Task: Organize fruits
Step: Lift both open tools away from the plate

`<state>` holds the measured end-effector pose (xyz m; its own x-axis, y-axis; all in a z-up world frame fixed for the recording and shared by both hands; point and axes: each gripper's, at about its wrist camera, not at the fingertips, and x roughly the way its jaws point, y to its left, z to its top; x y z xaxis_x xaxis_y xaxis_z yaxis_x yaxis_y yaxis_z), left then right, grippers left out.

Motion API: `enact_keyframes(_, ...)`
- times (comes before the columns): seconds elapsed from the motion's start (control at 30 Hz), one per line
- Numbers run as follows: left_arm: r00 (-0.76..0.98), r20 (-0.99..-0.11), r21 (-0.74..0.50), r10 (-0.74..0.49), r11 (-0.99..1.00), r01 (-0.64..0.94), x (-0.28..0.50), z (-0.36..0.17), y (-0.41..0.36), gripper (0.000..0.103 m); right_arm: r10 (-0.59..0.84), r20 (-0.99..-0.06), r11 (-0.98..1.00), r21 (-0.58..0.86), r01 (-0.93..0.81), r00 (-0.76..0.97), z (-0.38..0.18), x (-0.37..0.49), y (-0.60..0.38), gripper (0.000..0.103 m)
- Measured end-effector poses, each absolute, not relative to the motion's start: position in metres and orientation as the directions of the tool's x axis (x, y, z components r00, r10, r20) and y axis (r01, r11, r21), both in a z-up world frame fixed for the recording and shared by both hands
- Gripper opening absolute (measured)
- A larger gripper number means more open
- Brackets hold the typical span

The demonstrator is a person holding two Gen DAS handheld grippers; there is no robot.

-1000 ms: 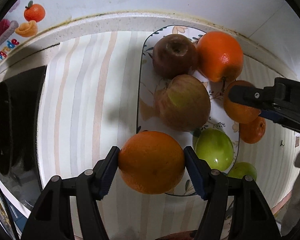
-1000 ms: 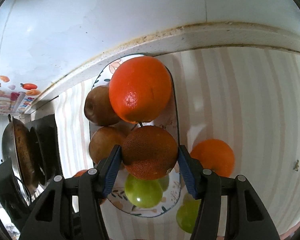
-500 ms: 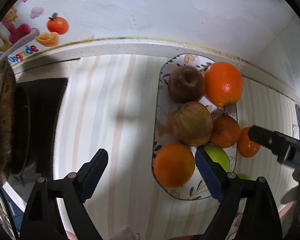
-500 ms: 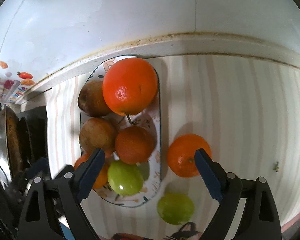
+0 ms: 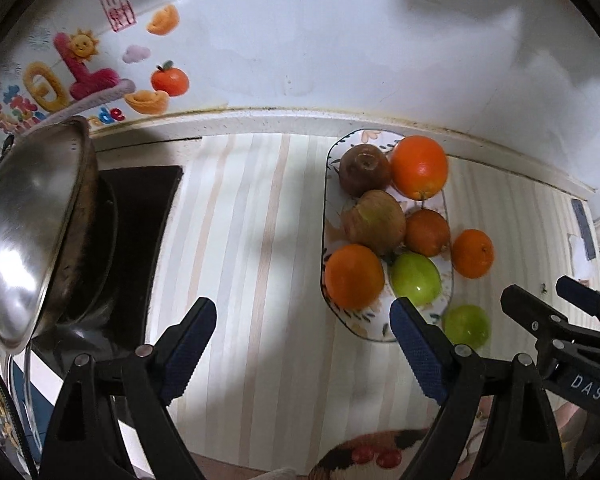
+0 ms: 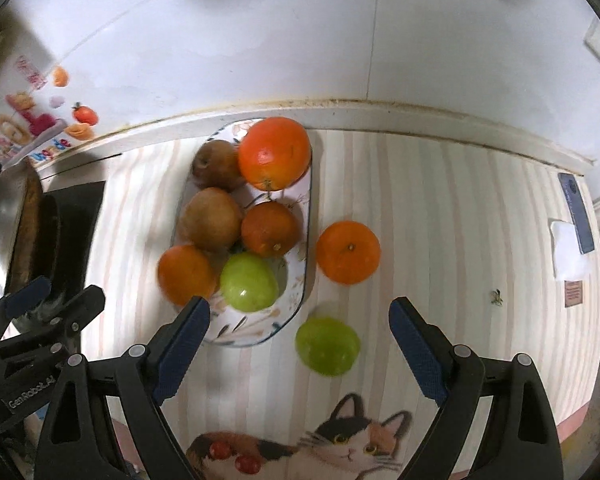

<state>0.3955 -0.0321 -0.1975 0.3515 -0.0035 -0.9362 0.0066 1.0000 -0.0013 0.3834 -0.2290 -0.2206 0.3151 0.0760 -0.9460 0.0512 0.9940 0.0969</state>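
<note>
Four oranges point(image 6: 274, 153), two apples point(image 6: 211, 219), two green fruits point(image 6: 249, 281), one plate point(image 6: 256, 334)

Both wrist cameras high, looking steeply down, sharing the fruit plate point(image 5: 326, 208) point(image 6: 305, 216), wall beyond

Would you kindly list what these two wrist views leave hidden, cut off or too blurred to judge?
- Left view: green fruit off the plate, partly hidden by the left claw.
- Right view: plate's near-left rim, covered by a finger of the right claw.
- Both views: wok, cut off at the left edge.
- Right view: small card, print too small.
</note>
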Motion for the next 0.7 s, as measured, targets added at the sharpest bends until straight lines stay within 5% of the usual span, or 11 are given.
enact_keyframes(0.7,0.519,-0.852,-0.05,-0.07,0.997,0.052,0.312,-0.112,-0.017,0.089,0.053,-0.855,0.996,0.084,0.037,0.515,-0.111,0.275,-0.205,0.093)
